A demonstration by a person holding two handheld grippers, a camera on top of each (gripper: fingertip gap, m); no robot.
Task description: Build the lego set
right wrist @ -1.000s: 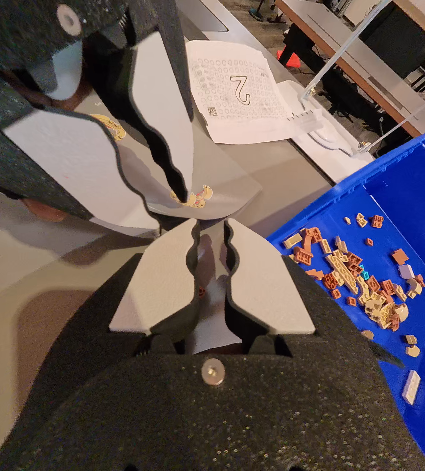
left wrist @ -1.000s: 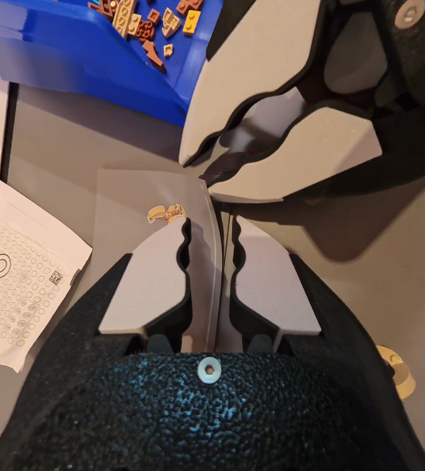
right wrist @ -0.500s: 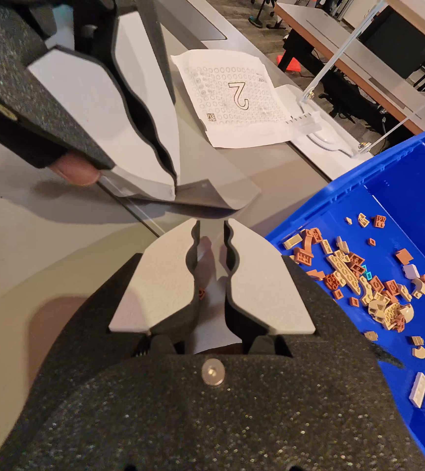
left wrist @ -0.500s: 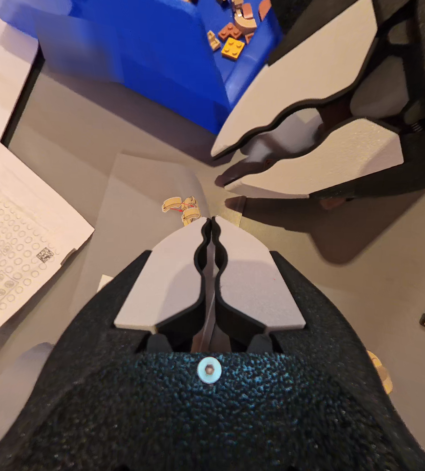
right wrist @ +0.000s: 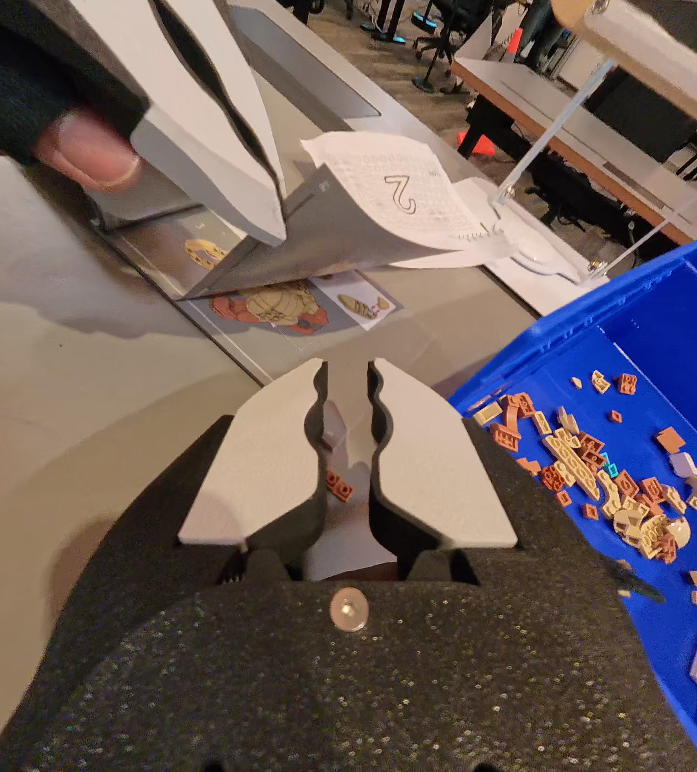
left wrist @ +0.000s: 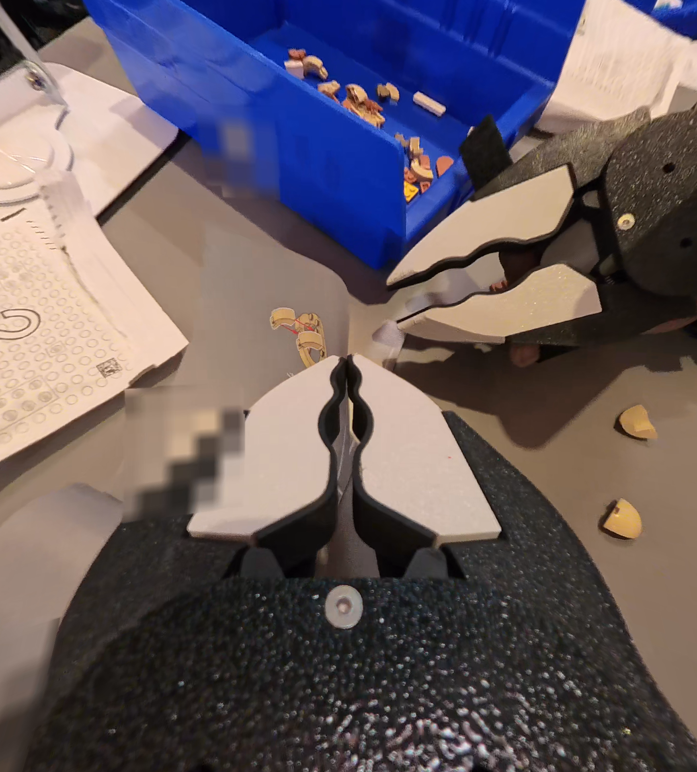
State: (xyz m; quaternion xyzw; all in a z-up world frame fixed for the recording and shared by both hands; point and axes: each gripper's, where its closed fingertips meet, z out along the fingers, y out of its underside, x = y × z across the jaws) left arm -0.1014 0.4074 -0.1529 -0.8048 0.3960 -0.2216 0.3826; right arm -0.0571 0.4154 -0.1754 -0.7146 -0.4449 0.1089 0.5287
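Now the left tool (left wrist: 347, 367) is pinched together on a grey page (right wrist: 338, 246) of the instruction booklet, lifting it in a curl above the pictured spread (right wrist: 280, 311) lying flat on the counter (left wrist: 547, 417). Opposite it, the right tool (right wrist: 346, 367) stands slightly apart, with a small brown brick (right wrist: 338, 486) showing between its fingers. Loose tan and brown lego pieces (right wrist: 589, 463) lie in the blue bin (left wrist: 330, 167) beside the booklet, and two tan curved pieces (left wrist: 620, 518) sit on the counter.
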